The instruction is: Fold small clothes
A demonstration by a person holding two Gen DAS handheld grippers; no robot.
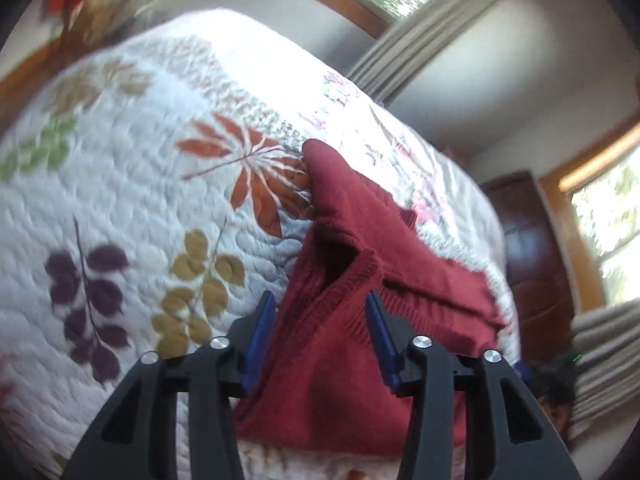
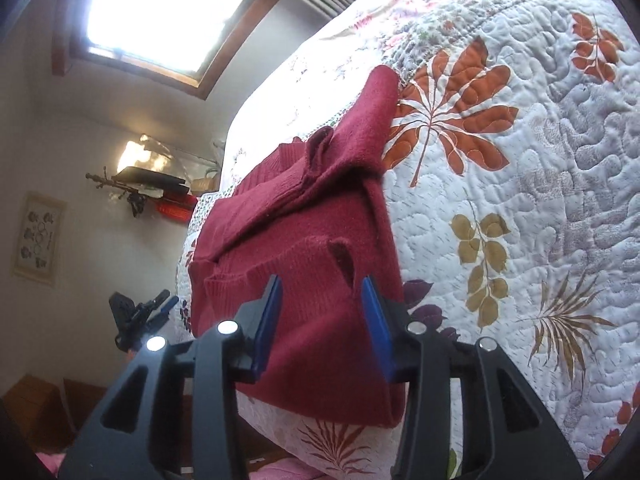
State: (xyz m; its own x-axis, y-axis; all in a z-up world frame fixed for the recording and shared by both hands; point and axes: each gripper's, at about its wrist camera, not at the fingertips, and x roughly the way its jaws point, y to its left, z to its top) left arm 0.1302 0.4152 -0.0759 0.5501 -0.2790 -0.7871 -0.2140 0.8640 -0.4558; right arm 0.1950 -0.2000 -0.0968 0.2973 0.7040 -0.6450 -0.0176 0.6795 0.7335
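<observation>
Red knit sweater [image 1: 352, 264]: partly folded on leaf-print quilt [image 1: 132, 200] of bed, ahead of and between both pairs of fingers. Left gripper [image 1: 322, 308]: fingers spread, nothing held. Right gripper [image 2: 322, 292]: fingers spread, nothing held.

A home bedroom. A bed carries a white quilt [image 2: 540, 152] printed with leaves; wood-framed windows [image 2: 160, 12] with pleated curtains [image 1: 404, 40], a dark wooden door [image 1: 528, 252] and a framed print [image 2: 38, 238] on the wall.
</observation>
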